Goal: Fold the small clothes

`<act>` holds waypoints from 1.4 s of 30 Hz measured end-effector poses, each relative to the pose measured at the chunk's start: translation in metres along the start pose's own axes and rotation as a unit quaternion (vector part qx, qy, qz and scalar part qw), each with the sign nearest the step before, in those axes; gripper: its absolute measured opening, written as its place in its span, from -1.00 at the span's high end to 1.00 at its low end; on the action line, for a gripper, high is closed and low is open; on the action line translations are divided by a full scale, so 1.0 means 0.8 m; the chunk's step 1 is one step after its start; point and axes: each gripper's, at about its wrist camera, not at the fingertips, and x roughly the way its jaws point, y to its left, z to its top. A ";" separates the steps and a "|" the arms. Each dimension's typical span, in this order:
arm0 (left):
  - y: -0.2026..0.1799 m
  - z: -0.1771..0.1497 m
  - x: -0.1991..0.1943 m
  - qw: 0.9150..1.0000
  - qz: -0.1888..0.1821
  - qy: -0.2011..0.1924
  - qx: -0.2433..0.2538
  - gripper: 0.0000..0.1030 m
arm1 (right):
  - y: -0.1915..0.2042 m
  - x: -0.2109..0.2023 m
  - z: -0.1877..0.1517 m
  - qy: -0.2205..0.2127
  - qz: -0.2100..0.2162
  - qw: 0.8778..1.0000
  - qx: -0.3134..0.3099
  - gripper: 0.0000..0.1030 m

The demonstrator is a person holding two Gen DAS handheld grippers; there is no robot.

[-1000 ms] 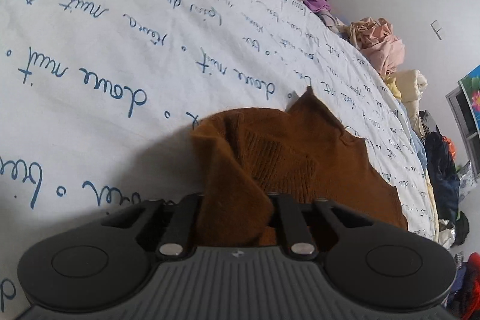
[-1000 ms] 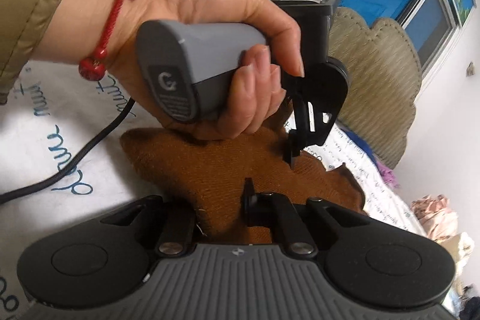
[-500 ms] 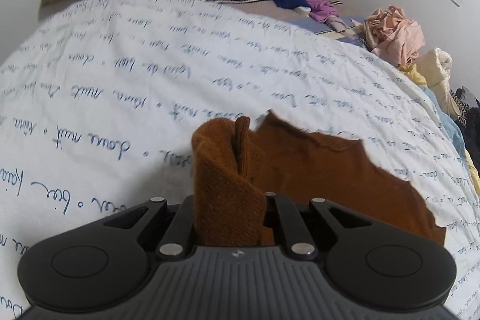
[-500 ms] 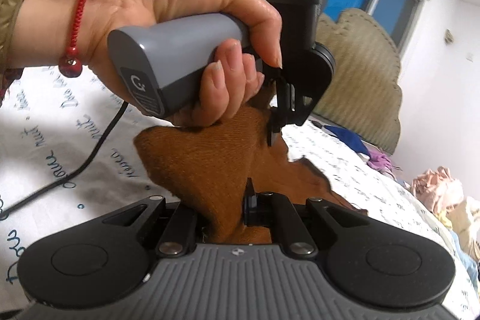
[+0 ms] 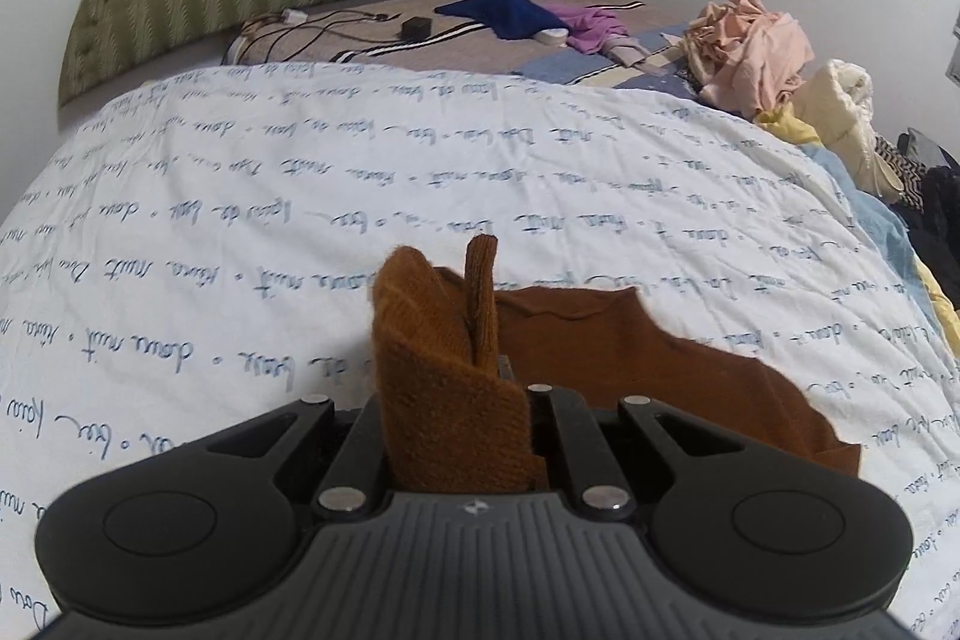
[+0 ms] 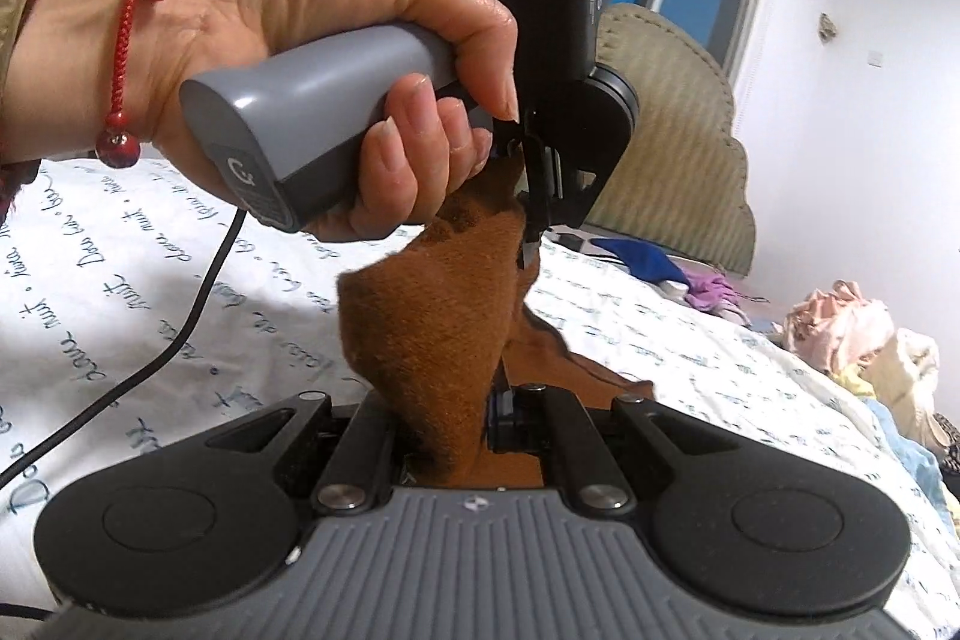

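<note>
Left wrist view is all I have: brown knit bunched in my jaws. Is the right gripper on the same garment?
Observer: Yes, the right gripper is shut on the brown garment too.
Operator: Can you see my left gripper from there?
Observer: Yes, the left gripper pinches the cloth's upper edge, with the left hand gripping its grey handle.
Operator: Anything trailing behind it?
Observer: A black cable hangs from the handle across the white printed bedspread.

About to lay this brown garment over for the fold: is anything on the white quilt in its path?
Nothing visible. Both grippers, left and right, are shut on the brown garment; the quilt ahead lies bare, and the clothes pile sits off at the edge.
</note>
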 end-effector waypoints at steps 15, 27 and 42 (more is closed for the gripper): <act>-0.124 0.001 0.005 0.998 -0.012 -0.006 0.066 0.82 | -0.068 -0.033 -0.040 0.005 -0.045 0.998 0.040 0.81; -0.213 -0.009 0.050 0.994 -0.029 0.018 0.105 0.82 | -0.129 -0.041 -0.083 0.036 -0.074 0.989 0.121 0.81; -0.251 -0.037 0.121 0.991 -0.049 0.062 0.110 0.63 | -0.203 -0.017 -0.151 0.102 0.005 0.935 0.339 0.80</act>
